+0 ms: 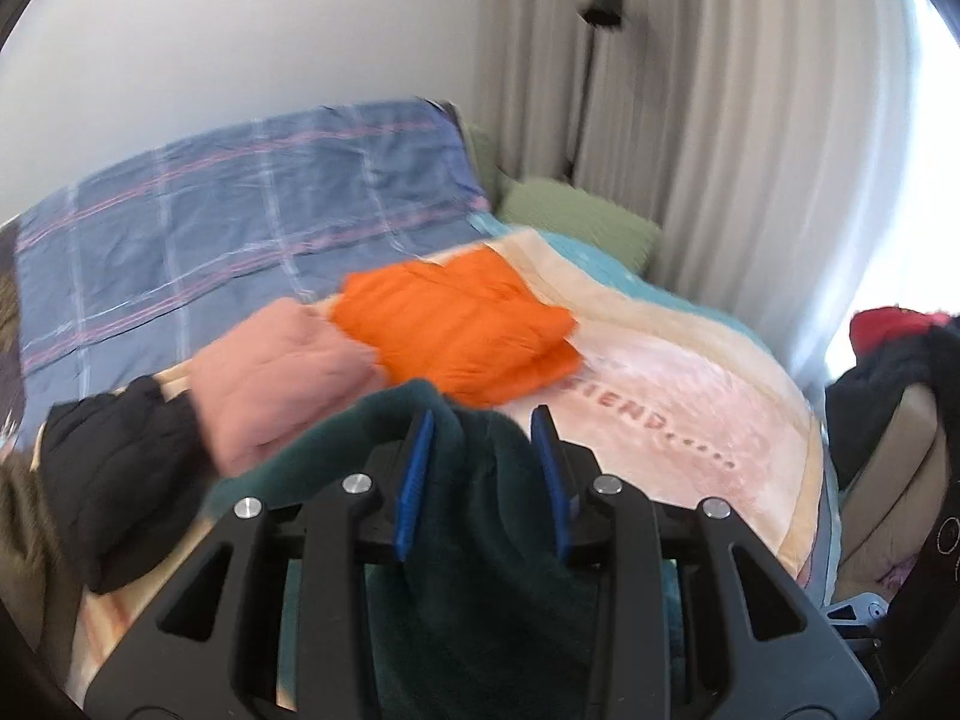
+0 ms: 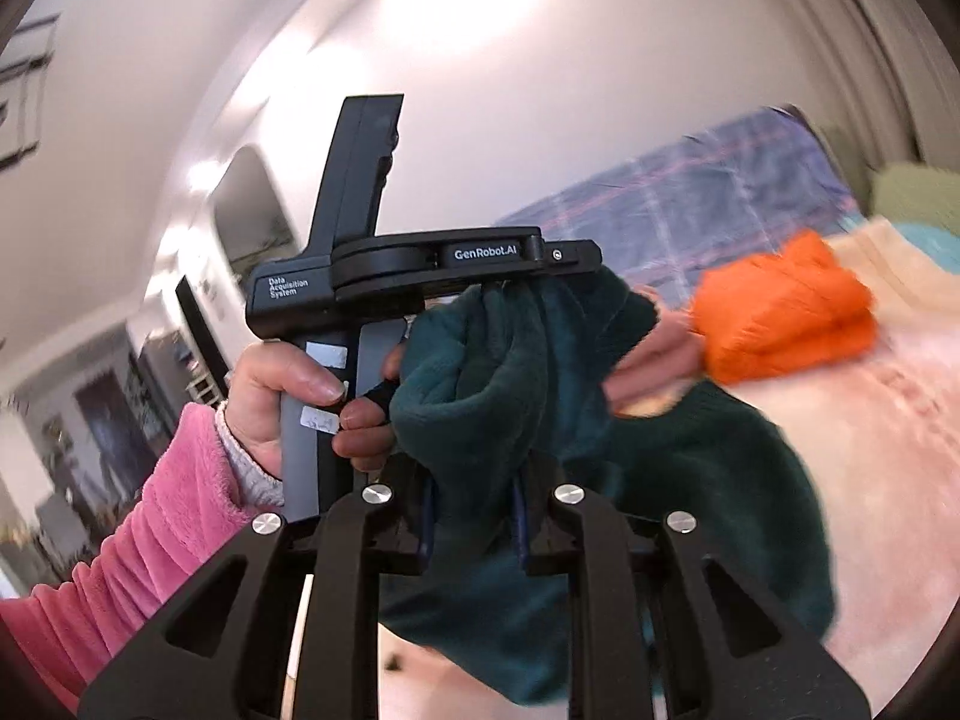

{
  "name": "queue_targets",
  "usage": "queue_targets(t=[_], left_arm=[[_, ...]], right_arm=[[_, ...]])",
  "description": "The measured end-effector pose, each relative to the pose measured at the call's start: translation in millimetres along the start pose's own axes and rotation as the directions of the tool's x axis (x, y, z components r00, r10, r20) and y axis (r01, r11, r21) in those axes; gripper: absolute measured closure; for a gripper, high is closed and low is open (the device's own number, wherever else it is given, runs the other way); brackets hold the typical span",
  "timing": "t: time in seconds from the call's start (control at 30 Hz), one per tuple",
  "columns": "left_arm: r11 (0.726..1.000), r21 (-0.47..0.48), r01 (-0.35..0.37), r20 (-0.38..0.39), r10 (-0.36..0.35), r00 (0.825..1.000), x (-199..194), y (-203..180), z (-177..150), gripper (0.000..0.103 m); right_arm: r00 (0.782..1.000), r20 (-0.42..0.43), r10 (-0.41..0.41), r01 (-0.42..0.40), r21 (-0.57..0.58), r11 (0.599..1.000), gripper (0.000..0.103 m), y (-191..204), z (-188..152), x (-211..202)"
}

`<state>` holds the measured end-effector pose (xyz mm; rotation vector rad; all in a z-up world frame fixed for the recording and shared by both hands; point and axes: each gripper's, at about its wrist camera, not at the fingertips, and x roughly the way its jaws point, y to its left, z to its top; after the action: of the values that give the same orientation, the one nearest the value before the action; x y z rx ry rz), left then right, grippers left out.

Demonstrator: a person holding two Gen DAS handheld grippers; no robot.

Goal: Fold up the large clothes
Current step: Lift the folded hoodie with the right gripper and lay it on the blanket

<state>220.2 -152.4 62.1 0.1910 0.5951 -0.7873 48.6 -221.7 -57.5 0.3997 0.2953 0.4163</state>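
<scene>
**Two claws hold up one green fleece**

The left claw [image 1: 483,456] has its blue pads [image 1: 414,480] squeezed on a fold of the dark green fuzzy fleece top [image 1: 480,540]. The top hangs down toward 6 o'clock, between the black arms of the claw.

The right claw [image 2: 474,516] is shut tight on the same dark green fuzzy fleece top [image 2: 522,372], which bunches up above it at 12 o'clock. The person's left hand [image 2: 288,402], in a pink fluffy sleeve [image 2: 156,528], grips the handle of the other claw at 10 o'clock.

On the bed with the pale pink blanket [image 1: 672,384] lie a folded bright orange puffy jacket [image 1: 456,330] and, touching it at 9 o'clock, a folded soft pink garment [image 1: 282,378]. A black puffy jacket [image 1: 114,480] lies next to the pink one. A blue checked quilt [image 1: 240,216] sits behind them at 11 o'clock.
</scene>
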Motion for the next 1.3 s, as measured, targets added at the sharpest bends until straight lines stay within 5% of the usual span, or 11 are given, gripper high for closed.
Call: queue_targets(t=[0.03, 0.1, 0.3, 0.47, 0.6, 0.67, 0.77, 0.87, 1.0, 1.13, 1.3], left_arm=[[1.000, 0.018, 0.013, -0.026, -0.013, 1.000, 16.9, -12.0, 3.4, 0.069], [0.997, 0.025, 0.074, -0.062, -0.073, 0.995, 38.8, -26.6, 5.2, 0.101], [0.983, -0.010, 0.185, -0.233, -0.182, 0.955, 123.5, -57.0, -16.3, 0.100], [0.949, -0.183, 0.256, -0.278, -0.300, 0.913, 161.8, -49.3, -33.6, 0.100], [0.954, -0.165, 0.251, -0.266, -0.288, 0.920, 159.8, -55.3, -34.3, 0.090], [0.953, -0.173, 0.250, -0.260, -0.289, 0.921, 158.0, -56.7, -34.8, 0.088], [0.952, -0.185, 0.242, -0.266, -0.286, 0.921, 161.0, -57.8, -35.2, 0.086], [0.958, -0.179, 0.224, -0.275, -0.267, 0.924, 164.5, -61.8, -37.2, 0.083], [0.986, -0.102, 0.128, -0.276, -0.152, 0.949, 162.8, -79.3, -33.8, 0.079], [0.989, 0.142, -0.033, -0.075, 0.044, 0.996, 97.1, -96.3, -8.1, 0.078], [0.921, 0.259, -0.292, -0.030, 0.310, 0.950, 59.2, -55.5, -6.2, 0.077]], right_arm=[[1.000, -0.001, -0.014, 0.014, 0.019, 1.000, 0.084, -10.2, -3.2, -4.7], [0.998, -0.008, -0.064, 0.064, 0.068, 0.996, 0.085, -35.0, -11.2, -15.2], [0.992, -0.101, -0.079, 0.107, 0.315, 0.943, 0.086, -112.9, -51.3, -22.6], [0.984, -0.155, -0.084, 0.135, 0.356, 0.925, 0.085, -128.5, -83.3, -27.2], [0.987, -0.154, -0.042, 0.097, 0.373, 0.923, 0.074, -129.3, -80.3, -26.8], [0.985, -0.169, -0.026, 0.087, 0.361, 0.929, 0.052, -122.2, -75.6, -22.0], [0.979, -0.188, -0.081, 0.147, 0.370, 0.917, 0.065, -127.1, -71.2, -11.7], [0.977, -0.211, -0.016, 0.126, 0.519, 0.845, 0.075, -154.8, -85.7, -6.3], [0.974, -0.223, -0.041, 0.148, 0.490, 0.859, 0.076, -155.3, -99.9, -7.7], [0.972, -0.227, -0.063, 0.167, 0.475, 0.864, 0.075, -154.0, -99.7, -13.1], [0.974, -0.223, -0.046, 0.150, 0.479, 0.865, 0.072, -156.3, -97.5, -14.1]])
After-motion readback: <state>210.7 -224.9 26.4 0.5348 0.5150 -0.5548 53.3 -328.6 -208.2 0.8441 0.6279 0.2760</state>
